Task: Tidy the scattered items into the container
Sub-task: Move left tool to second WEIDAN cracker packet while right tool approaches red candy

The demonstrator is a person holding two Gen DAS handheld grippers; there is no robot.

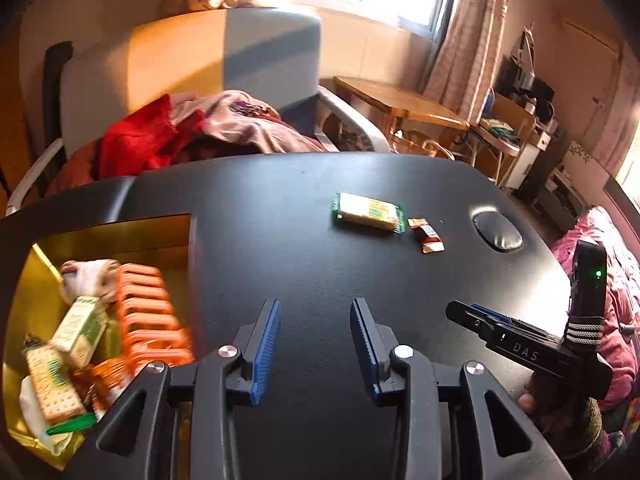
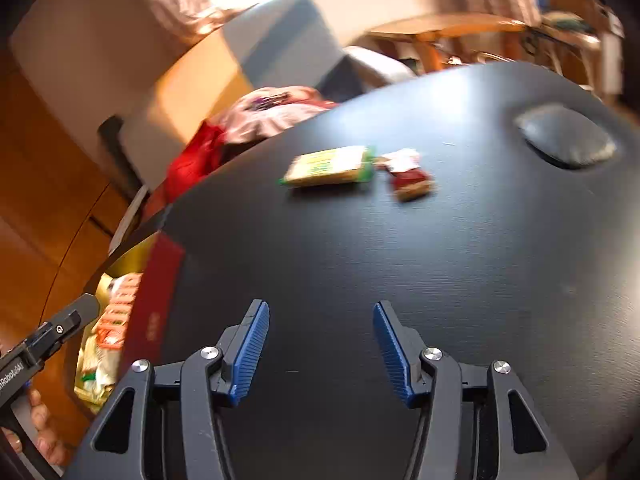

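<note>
Left gripper (image 1: 314, 320): released, ribbed blue pads | right gripper (image 2: 320, 324): released, "DAS" lettering | cracker packet (image 1: 368, 212): rectangular, green-edged | surface (image 1: 320, 264): matte black

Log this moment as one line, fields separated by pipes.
left gripper open, empty | right gripper open, empty | cracker pack and red snack on table | box holds snacks

A container (image 1: 120, 232) is set at the worktop's (image 1: 320, 272) left edge, with packets piled in it. Toward the far edge a cracker packet (image 1: 369, 211) is laid, a small wrapper (image 1: 427, 235) just beside it on its right.
</note>
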